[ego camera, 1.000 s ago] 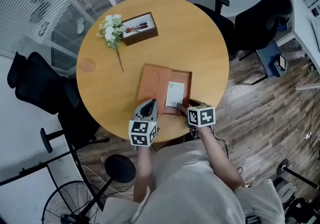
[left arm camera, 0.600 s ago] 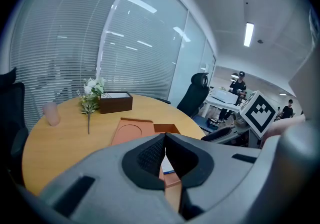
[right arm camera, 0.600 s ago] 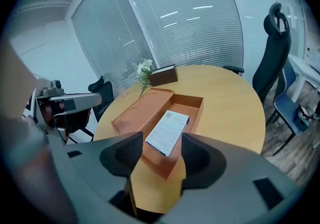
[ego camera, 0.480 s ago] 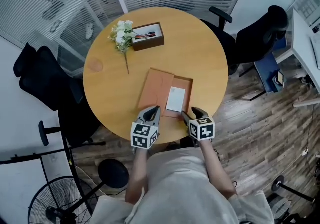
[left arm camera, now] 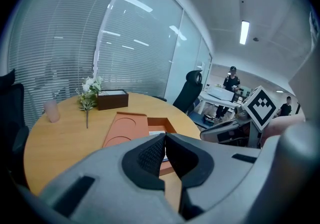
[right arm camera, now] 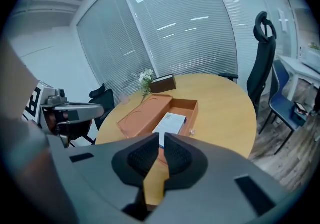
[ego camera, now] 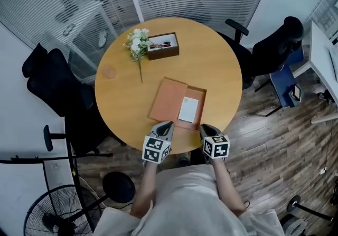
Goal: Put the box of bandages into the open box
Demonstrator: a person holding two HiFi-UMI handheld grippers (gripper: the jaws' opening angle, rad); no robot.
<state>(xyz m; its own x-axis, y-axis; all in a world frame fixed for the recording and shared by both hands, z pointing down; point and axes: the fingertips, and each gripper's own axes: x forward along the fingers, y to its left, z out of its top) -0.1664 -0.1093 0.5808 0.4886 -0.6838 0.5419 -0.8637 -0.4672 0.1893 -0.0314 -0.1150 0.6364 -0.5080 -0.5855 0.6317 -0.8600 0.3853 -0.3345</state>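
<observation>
Holds both tools over the near edge of the round wooden tabletop (ego camera: 222, 66), touching nothing on it. Carries the left hand-held gripper (ego camera: 165, 125) with jaws pressed together on nothing. Has just been closing the right hand-held gripper (ego camera: 207, 128): jaws drawn in to a thin sliver at the tips, nothing pinched between them. Shows the white box of bandages (ego camera: 188, 110) lying flat inside the orange open box (ego camera: 196, 91), apart from both tools. Shows the matching orange lid (ego camera: 169, 100) lying flat against that box's left side. Shows a dark brown box of pens (ego camera: 162, 50) and a sprig of white flowers (ego camera: 137, 42) side by side at the far edge, well apart.
</observation>
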